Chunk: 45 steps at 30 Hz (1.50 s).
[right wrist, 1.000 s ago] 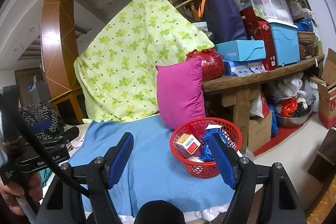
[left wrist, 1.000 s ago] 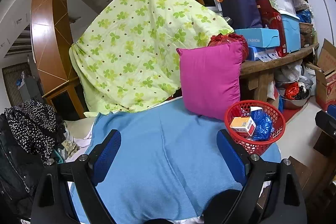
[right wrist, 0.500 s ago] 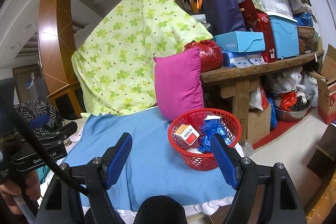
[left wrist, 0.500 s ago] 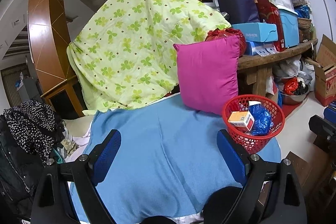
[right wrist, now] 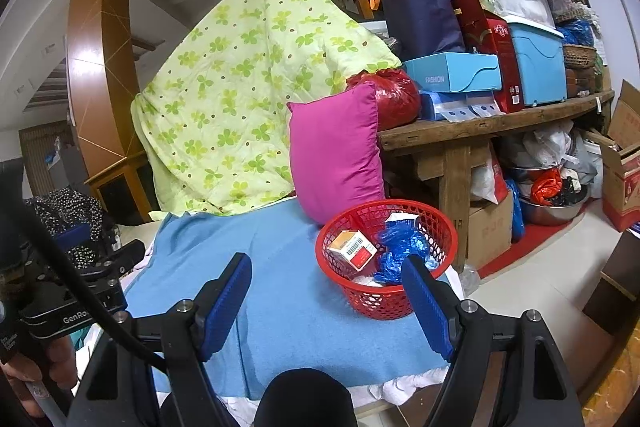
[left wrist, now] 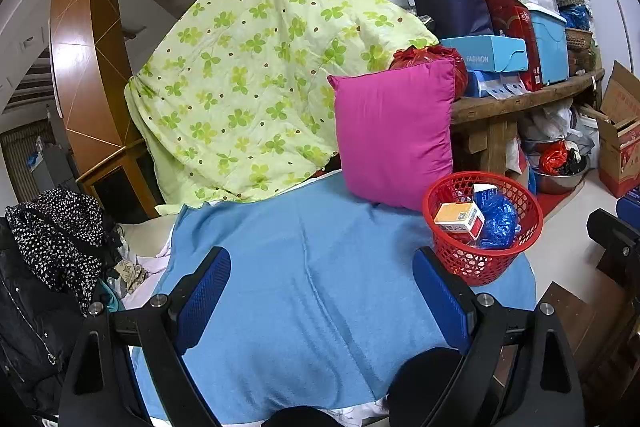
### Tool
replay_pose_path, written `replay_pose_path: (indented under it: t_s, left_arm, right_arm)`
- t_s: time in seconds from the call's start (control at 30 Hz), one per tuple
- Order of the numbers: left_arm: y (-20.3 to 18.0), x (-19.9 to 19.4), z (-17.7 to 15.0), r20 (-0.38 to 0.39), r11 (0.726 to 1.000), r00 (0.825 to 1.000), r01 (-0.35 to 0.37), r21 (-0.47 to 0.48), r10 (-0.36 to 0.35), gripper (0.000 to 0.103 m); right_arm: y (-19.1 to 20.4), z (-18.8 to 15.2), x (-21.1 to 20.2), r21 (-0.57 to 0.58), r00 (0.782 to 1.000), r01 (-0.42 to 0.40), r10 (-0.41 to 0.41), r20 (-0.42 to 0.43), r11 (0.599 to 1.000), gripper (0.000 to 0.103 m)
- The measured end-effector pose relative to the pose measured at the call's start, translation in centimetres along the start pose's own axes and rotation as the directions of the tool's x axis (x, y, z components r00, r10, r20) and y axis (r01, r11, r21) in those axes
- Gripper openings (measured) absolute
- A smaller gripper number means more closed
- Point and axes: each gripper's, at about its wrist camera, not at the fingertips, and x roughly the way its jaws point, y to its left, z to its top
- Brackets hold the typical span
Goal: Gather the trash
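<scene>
Now red basket w/ trash nearer, both hand-held grippers still open

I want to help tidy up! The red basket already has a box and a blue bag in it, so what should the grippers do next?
Probably pull both back and stop. The red basket holds the box and blue bag, the blue blanket shows no loose trash, and the left hand-held gripper and right hand-held gripper are open and hold nothing.
</scene>
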Motion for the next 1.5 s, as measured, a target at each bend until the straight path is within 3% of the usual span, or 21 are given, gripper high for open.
replay_pose_path:
  t_s: [1.5]
  left_arm:
    - [-0.1, 0.7, -1.3, -0.035, 1.000, 0.999, 0.020, 0.016, -0.019, 0.093]
  right_arm:
    - [0.2, -0.1, 0.7, -0.005, 1.000, -0.005, 0.005, -0.012, 1.000, 0.080]
